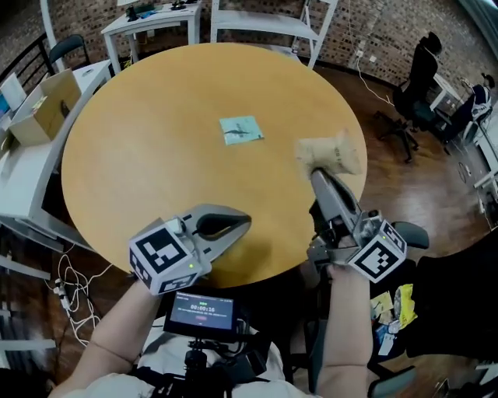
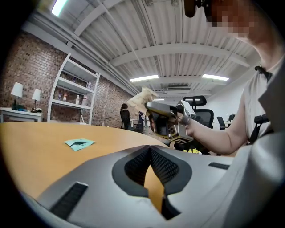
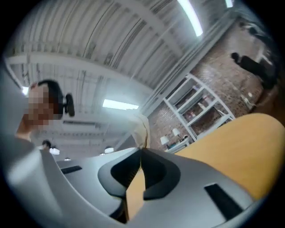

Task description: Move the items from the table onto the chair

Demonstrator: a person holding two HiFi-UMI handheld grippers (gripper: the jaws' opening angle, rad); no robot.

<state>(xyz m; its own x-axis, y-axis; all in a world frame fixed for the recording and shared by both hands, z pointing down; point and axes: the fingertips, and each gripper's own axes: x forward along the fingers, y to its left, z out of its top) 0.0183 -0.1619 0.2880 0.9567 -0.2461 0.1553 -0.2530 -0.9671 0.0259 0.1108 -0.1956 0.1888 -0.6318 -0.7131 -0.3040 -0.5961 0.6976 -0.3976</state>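
A round wooden table [image 1: 156, 171] carries a flat teal packet [image 1: 241, 130] [image 2: 80, 143] near its middle. My right gripper [image 1: 313, 172] [image 3: 141, 149] is shut on a crumpled beige paper bag [image 1: 333, 154] [image 3: 142, 129], lifted above the table's right edge. From the left gripper view, the bag [image 2: 141, 98] sticks up from the right gripper [image 2: 151, 107], which a bare forearm holds. My left gripper [image 1: 246, 222] [image 2: 150, 148] hovers over the near table edge. Its jaws are shut with nothing between them.
A cardboard box [image 1: 39, 109] sits on a white desk at the left. White tables [image 1: 152, 19] stand behind. A black office chair [image 1: 416, 78] is at the far right, another dark chair [image 1: 459, 303] at my right. Yellow packets [image 1: 397, 305] lie below the right hand.
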